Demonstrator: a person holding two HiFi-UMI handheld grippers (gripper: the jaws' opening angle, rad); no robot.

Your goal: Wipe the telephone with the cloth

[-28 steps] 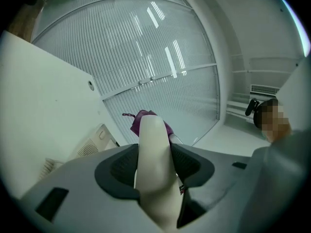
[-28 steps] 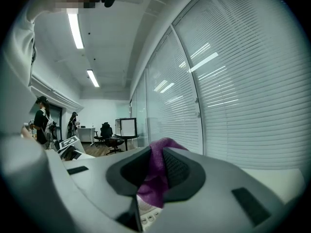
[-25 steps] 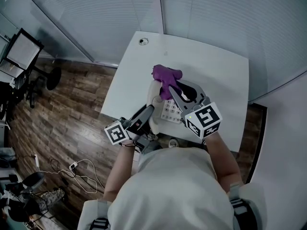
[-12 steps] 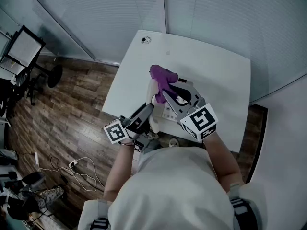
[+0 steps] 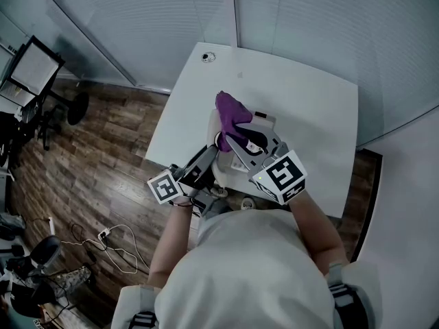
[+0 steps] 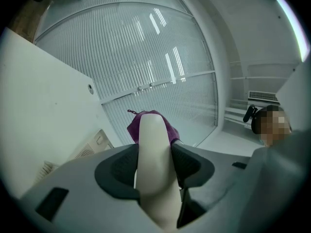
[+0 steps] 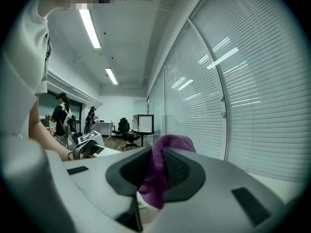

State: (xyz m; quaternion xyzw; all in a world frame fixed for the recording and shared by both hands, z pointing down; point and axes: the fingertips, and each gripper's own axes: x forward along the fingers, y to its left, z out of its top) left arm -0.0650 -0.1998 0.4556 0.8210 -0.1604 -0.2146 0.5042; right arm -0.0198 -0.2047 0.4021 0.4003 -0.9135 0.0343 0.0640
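Looking down in the head view, I see a white rectangular table [image 5: 309, 108] on a brown wood-plank floor [image 5: 103, 149], with slatted blinds behind glass beyond it. A cream desk telephone [image 5: 263, 118] sits on the table, mostly covered by my grippers. My left gripper [image 5: 211, 157] reaches in from the lower left and is clamped on the telephone's cream plastic handset [image 5: 223, 172], which runs away from me along the phone's left side. My right gripper [image 5: 233, 141] comes in from the lower right and is pinched on a purple knitted cloth [image 5: 230, 114]. The cloth is bunched over the far end of the handset, touching it.

In the left gripper view, both dark jaw pads press against the sides of the handset, which rises upright between them. The purple cloth shows behind the handset's rounded top, peeking out on both sides. Part of the phone's body with a slotted grille [image 6: 90, 148] lies at the lower left on the white tabletop.

In the right gripper view, the jaws are closed on a fold of the purple cloth; it bulges above the pads and hangs in a strip below them. My left gripper with its marker cube shows at the left, past my forearm. Farther back are two standing people [image 7: 60, 118], a black office chair [image 7: 125, 132] and ceiling strip lights [image 7: 90, 28].
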